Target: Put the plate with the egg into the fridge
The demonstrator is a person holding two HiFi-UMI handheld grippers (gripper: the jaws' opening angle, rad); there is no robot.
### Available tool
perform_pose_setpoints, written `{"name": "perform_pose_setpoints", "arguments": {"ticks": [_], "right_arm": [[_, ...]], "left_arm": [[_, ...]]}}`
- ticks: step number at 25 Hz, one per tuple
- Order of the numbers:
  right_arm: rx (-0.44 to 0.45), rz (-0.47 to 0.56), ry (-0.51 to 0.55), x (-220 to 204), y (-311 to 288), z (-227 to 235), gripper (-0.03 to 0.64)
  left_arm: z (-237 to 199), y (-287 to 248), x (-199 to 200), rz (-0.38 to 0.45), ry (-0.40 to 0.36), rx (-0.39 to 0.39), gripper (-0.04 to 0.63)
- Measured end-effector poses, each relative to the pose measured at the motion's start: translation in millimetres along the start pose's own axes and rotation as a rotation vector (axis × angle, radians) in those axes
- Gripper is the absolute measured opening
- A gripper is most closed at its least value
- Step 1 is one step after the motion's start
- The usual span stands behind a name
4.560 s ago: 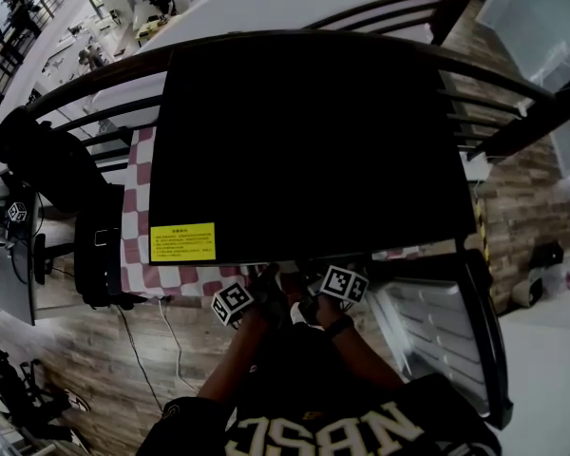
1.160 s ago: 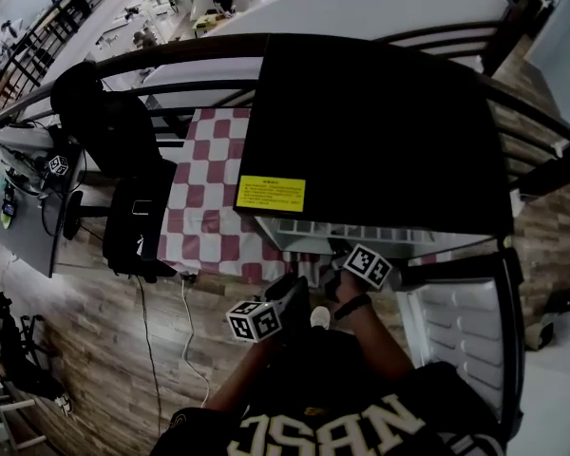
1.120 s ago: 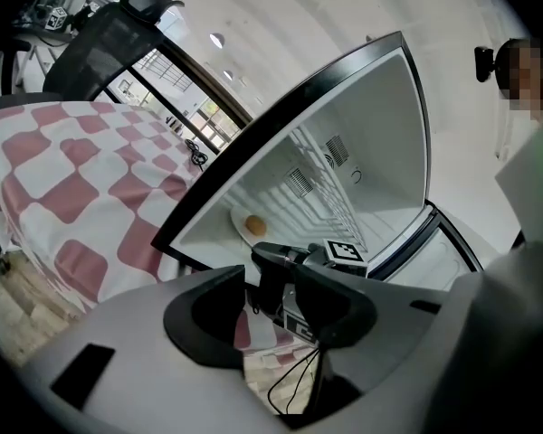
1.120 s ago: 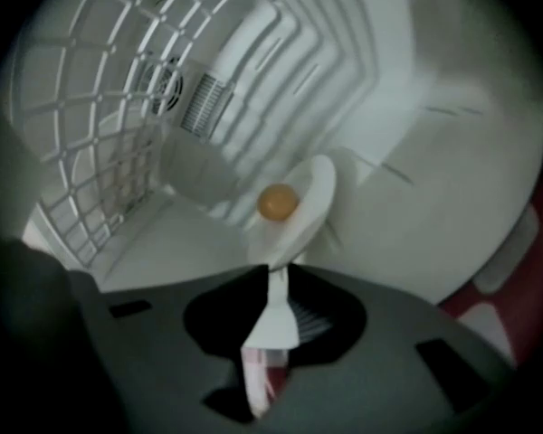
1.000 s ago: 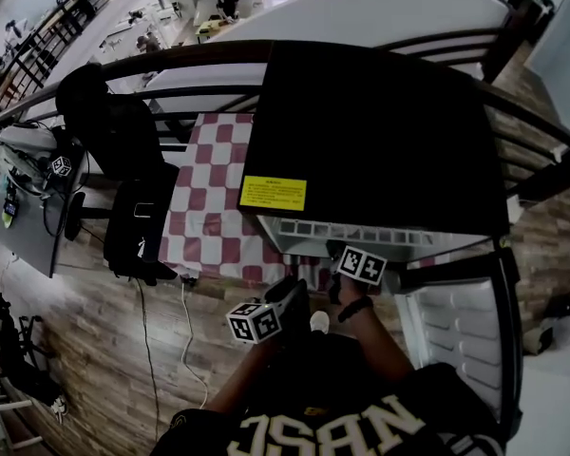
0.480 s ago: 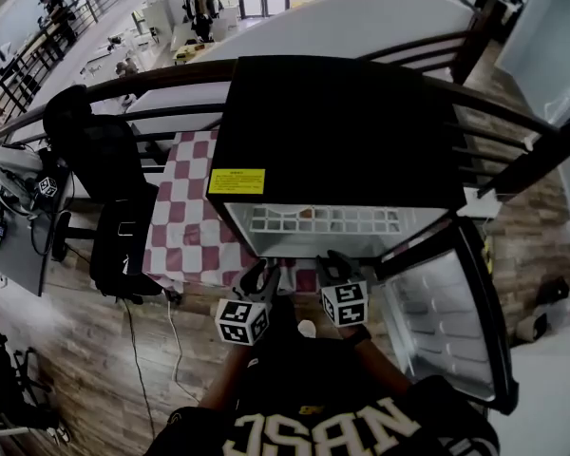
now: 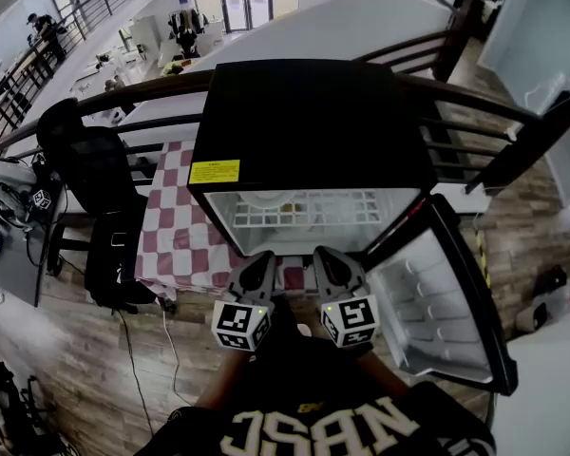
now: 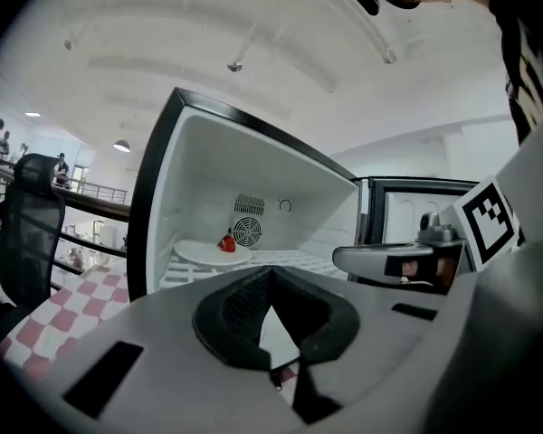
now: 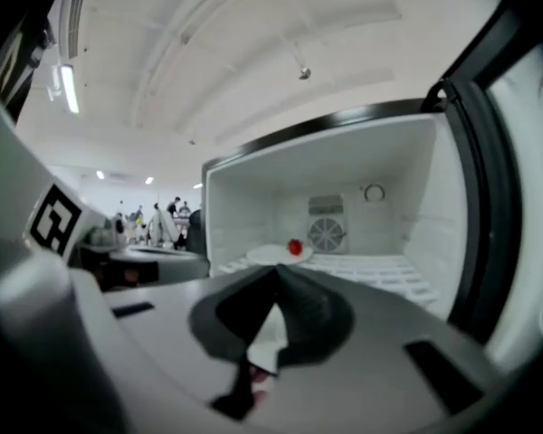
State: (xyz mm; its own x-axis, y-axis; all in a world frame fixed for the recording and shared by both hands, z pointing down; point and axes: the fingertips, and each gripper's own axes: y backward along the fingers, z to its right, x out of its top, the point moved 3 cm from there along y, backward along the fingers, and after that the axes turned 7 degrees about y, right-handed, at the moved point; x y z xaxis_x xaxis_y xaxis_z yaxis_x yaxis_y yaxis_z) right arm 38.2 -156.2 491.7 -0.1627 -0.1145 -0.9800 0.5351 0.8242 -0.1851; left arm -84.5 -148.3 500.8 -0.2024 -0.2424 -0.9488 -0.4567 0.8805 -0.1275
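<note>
White and round, the plate (image 8: pixel 208 252) sits inside the fridge (image 7: pixel 309 112). It is on the wire shelf (image 8: pixel 294 259) toward the back left, close to the fan (image 8: pixel 247 232) in the rear wall. A small red item (image 8: pixel 227 240) rests on it; whether an egg lies there too cannot be told.

The placing step looks finished. The left claw (image 8: pixel 270 278) and right claw (image 9: pixel 276 280) hang side by side just outside the fridge opening, each with its jaws pressed together and nothing between them.

What seems left is shutting the door (image 7: pixel 437 302). That would call for one claw to reach round to the fridge's right and push the door's outer edge inward.

Only the head view shows the door swung wide and the fridge's black top. Only the gripper views look in deep enough to show the plate's load and the fan.
</note>
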Motion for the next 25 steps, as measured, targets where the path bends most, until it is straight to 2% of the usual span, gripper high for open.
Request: {"name": "perform_pose_setpoints", "arguments": {"ticks": [7,14,25], "right_arm": [[-0.050,0.033,0.017,21.7,4.6,10.7,0.021],[-0.066,0.024,0.017,33.9,22.2,32.0,0.021],[-0.093,0.053,-0.001,47.3,29.0,46.7,0.021]], "left_arm": [[8.1,5.1,25.3,0.058,-0.035,-0.015,0.021],[25.0,5.0,47.0,0.078,-0.031,-0.026,0.021],[15.6,2.9,50.5,0.061,-0.034,0.000,0.021]]}}
